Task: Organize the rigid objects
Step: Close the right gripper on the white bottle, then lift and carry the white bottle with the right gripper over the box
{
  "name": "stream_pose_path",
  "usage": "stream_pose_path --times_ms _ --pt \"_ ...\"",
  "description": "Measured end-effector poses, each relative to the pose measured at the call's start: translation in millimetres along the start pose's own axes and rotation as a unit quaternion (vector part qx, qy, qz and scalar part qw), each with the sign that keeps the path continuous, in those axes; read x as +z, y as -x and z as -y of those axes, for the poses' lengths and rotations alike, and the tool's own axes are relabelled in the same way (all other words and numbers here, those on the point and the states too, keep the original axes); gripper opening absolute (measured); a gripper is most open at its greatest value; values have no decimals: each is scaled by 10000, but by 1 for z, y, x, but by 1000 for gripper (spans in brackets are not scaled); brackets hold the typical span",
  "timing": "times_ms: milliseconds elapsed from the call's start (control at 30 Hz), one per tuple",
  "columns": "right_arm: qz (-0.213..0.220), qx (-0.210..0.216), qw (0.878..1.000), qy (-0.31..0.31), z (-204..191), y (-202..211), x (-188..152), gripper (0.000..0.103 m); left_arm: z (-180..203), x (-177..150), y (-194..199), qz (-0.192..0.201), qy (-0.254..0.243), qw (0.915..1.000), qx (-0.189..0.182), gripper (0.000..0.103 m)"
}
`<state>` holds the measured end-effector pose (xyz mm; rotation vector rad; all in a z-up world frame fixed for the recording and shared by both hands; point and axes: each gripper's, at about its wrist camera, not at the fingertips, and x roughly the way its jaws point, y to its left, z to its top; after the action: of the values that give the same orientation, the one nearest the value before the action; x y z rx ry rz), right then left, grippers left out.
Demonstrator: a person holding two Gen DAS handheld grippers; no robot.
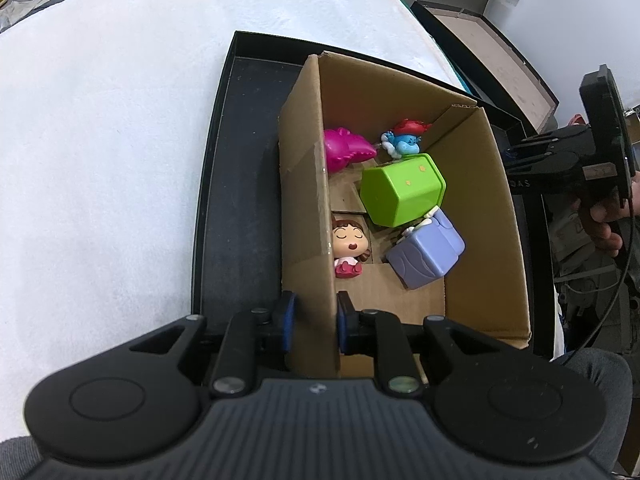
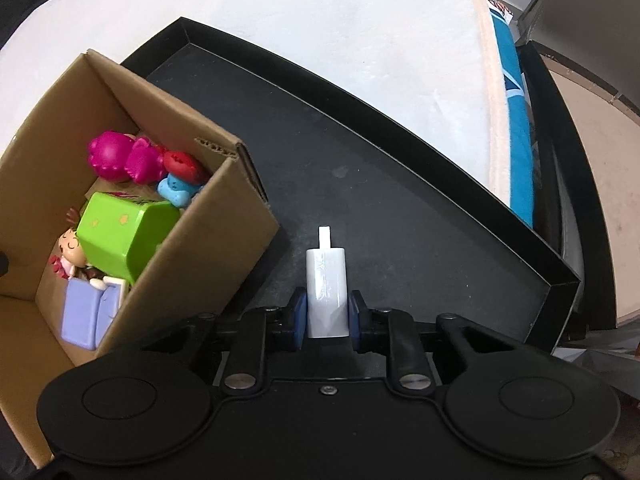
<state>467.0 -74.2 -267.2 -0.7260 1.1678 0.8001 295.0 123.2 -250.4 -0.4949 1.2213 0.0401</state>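
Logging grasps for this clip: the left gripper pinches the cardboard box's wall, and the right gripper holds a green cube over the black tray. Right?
Not quite. The right gripper holds a white plug-like block, as the right wrist view shows; the green cube lies inside the cardboard box. The left gripper does pinch the box wall, over the black tray.

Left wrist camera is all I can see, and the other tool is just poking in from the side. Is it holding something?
Observer: Yes. The right tool is shut on a white charger.
Operator: Is it a toy like the ones in the box?
Observer: No, it is a plain white block with a narrow tab sticking out, pointing away from the tool.
Operator: Is it above the box now?
Observer: No. It is above the bare floor of the black tray, to the right of the cardboard box.
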Motion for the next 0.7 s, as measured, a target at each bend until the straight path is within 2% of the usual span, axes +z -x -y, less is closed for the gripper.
stream_pose_path --times_ms 400,567,700 --pt "145 -163 9997 -116 -2 40 -9 21 1 -2 2 63 -38 10000 37 19" --pt "47 -351 9992 -205 -5 54 -6 21 2 -3 5 108 -52 9999 40 19" --pt "70 -294 9992 -273 -11 69 -4 21 3 -5 6 130 -78 9999 56 19"
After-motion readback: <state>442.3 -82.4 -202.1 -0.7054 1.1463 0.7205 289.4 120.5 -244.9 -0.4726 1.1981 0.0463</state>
